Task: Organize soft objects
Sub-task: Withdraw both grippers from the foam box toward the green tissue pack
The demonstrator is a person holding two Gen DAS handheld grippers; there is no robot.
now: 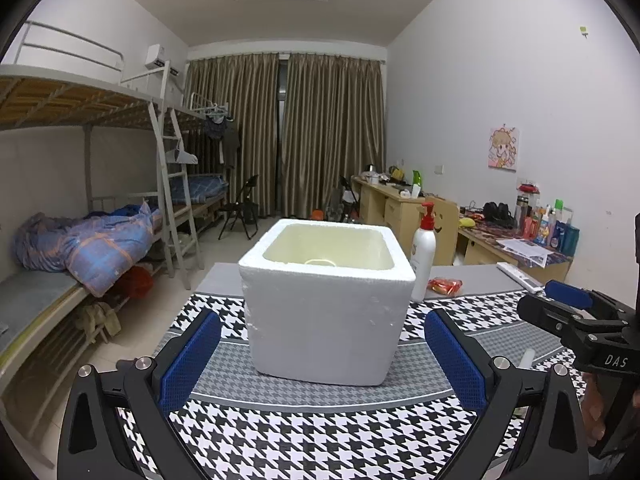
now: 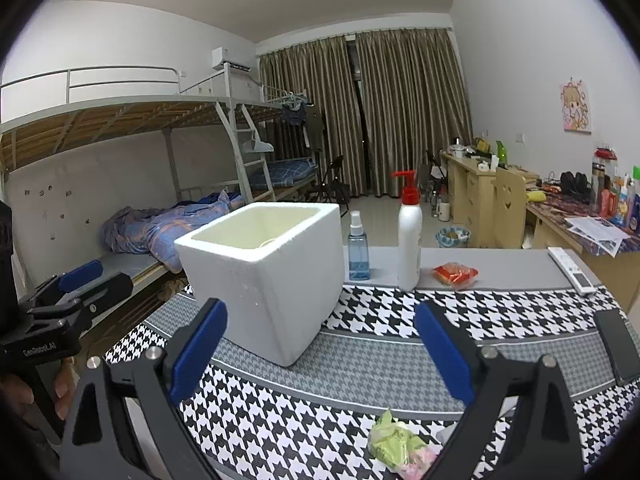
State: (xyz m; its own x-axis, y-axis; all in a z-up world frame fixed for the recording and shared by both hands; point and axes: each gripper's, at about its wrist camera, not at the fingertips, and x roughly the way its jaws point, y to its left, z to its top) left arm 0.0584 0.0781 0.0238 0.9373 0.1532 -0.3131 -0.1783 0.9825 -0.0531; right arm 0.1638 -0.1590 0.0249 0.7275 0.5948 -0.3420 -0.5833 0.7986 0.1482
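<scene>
A white foam box (image 1: 326,304) stands open on the houndstooth tablecloth (image 1: 320,432); it also shows in the right wrist view (image 2: 264,276). My left gripper (image 1: 320,356) is open and empty, its blue pads on either side of the box front, apart from it. My right gripper (image 2: 320,348) is open and empty, to the right of the box. A soft green and pink bag (image 2: 398,446) lies on the cloth just under the right gripper. A red packet (image 2: 456,273) lies further back; it also shows in the left wrist view (image 1: 445,286).
A white pump bottle (image 2: 409,240) and a blue spray bottle (image 2: 358,250) stand behind the box. A remote (image 2: 570,270) and a dark phone (image 2: 618,346) lie at the right. Bunk beds (image 1: 80,240) stand at left, desks (image 1: 400,204) at right.
</scene>
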